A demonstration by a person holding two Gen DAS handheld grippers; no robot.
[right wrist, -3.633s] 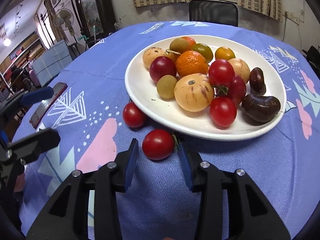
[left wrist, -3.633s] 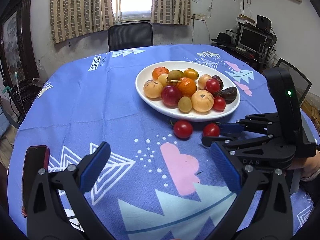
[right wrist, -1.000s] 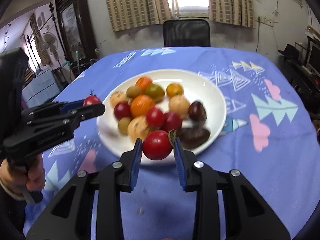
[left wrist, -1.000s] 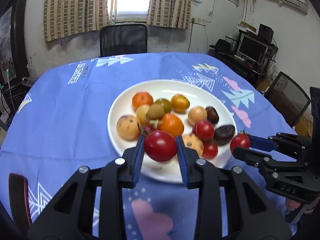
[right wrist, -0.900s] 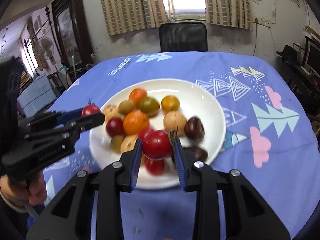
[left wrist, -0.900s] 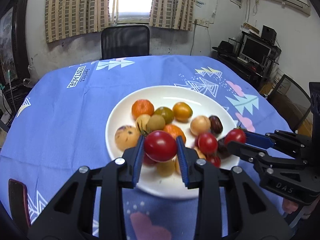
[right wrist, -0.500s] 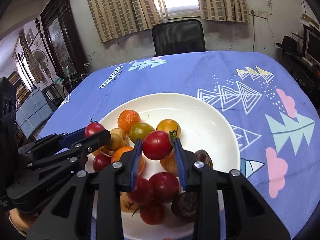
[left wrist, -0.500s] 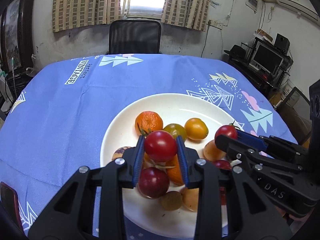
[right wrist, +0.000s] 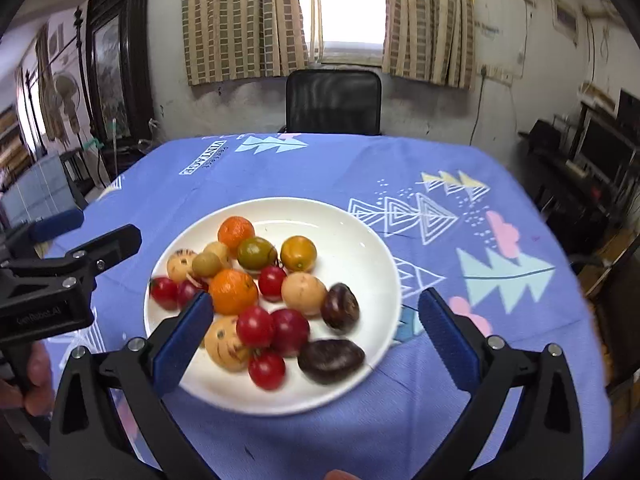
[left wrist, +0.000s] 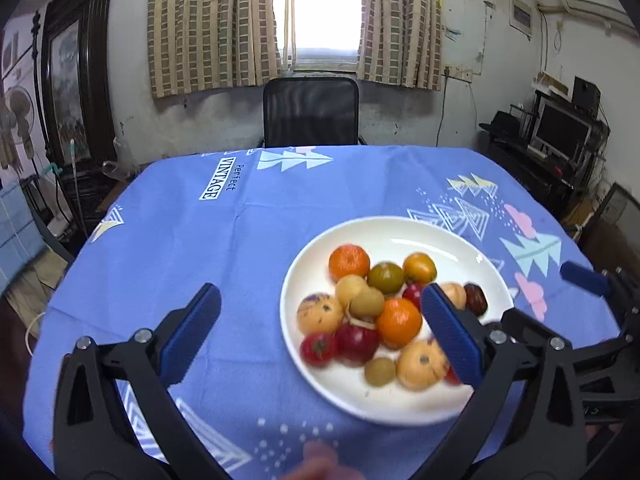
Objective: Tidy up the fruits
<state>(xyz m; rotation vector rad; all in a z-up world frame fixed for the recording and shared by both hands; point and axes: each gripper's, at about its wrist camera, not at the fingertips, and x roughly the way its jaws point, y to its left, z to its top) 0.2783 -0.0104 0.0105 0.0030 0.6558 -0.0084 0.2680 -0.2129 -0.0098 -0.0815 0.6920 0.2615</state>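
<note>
A white plate [left wrist: 420, 240] on the blue tablecloth carries a heap of mixed fruit: oranges, passion fruits, small green and yellow ones, dark plums and several red tomatoes. One tomato [left wrist: 318, 348] lies at the plate's left edge, and another tomato [right wrist: 272, 282] sits in the middle of the heap. My left gripper [left wrist: 316, 299] hovers open and empty over the plate's left side. Above the plate's near half, my right gripper [right wrist: 316, 298] is open with nothing in it. Each gripper shows in the other's view, the right gripper [left wrist: 550, 296] and the left gripper [right wrist: 90, 230], both open.
A black chair [left wrist: 311, 112] stands at the far side of the table under a curtained window. A desk with a monitor [left wrist: 560, 128] is at the right, and a dark cabinet [left wrist: 64, 80] at the left. A hand [right wrist: 32, 376] grips the left tool's handle.
Both grippers, each shut on a red tomato over the plate half a second ago, now stand open and empty. The tomatoes lie among the fruit on the plate.
</note>
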